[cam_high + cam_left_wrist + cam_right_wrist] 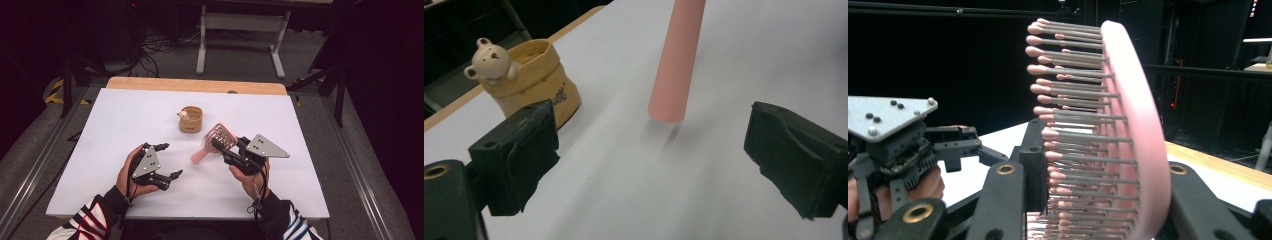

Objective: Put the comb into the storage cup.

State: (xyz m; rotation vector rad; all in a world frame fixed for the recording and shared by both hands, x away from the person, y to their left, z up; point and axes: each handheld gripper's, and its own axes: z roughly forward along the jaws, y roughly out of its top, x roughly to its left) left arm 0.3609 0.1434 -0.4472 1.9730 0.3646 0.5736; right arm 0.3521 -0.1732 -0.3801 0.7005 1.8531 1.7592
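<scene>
A pink hairbrush (202, 154) with grey, pink-tipped bristles is off the white table top, its handle slanting down to the left. My right gripper (218, 144) is shut on the brush head, and in the right gripper view the brush (1140, 125) stands upright between the jaws. My left gripper (169, 160) is open, left of the handle's end and apart from it. In the left gripper view the handle (674, 65) hangs ahead of my wide-spread left gripper (649, 165), with nothing between its pads. A tan sack-shaped cup with a small bear (190, 119) stands beyond.
The white table top (115, 125) ends in a wooden strip (195, 84) at the far edge. A white metal frame (240, 30) and cables lie on the floor beyond. The bear cup (531, 80) stands left of the handle in the left gripper view.
</scene>
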